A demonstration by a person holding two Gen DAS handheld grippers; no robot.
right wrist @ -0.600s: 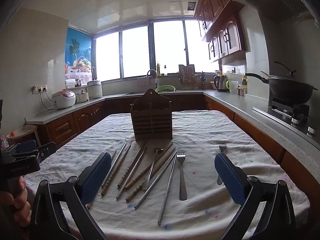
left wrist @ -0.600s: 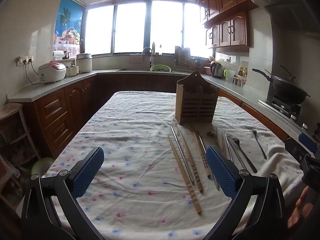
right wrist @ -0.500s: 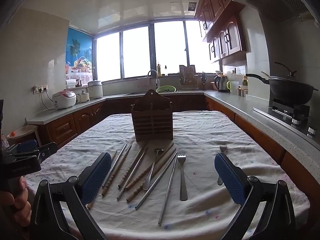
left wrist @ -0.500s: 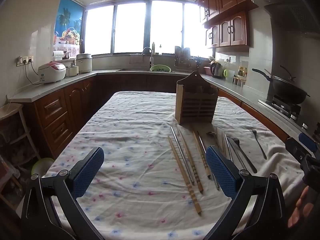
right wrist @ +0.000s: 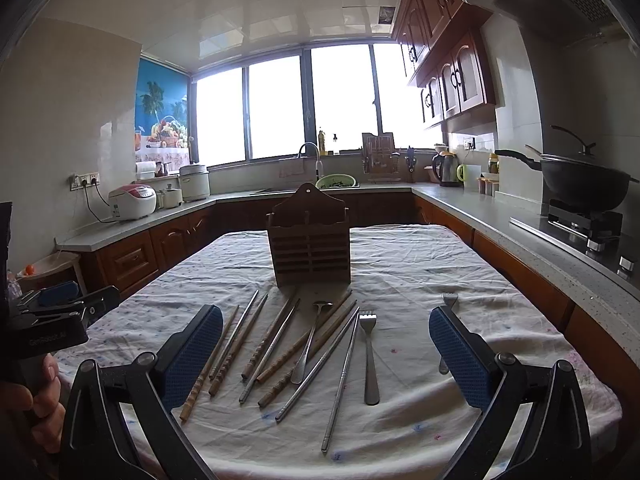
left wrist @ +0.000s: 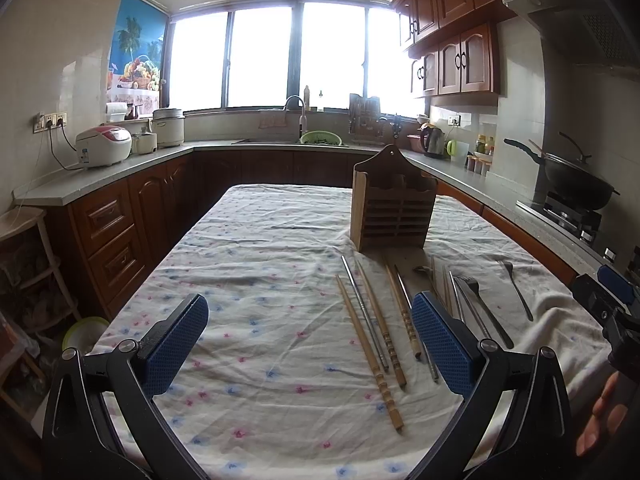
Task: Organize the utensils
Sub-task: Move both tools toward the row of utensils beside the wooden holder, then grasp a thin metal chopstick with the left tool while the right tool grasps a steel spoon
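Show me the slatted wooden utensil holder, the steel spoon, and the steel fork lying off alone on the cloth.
slatted wooden utensil holder (right wrist: 310, 252), right wrist view, on its slatted front.
steel spoon (right wrist: 322, 304), right wrist view, on its bowl.
lone steel fork (left wrist: 515, 285), left wrist view, on its handle.

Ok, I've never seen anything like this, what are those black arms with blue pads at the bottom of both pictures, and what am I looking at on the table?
Those are hand-held tongs, one in each of a person's hands, each with a camera looking along its two fingers. One picture comes from the left tongs, the other from the right tongs. Both stand wide open and hold nothing. On the flowered tablecloth stands a wooden utensil holder. In front of it lie loose wooden and metal chopsticks, a spoon and a fork, with a second fork further right. None has been put in the holder yet, as far as I can see.
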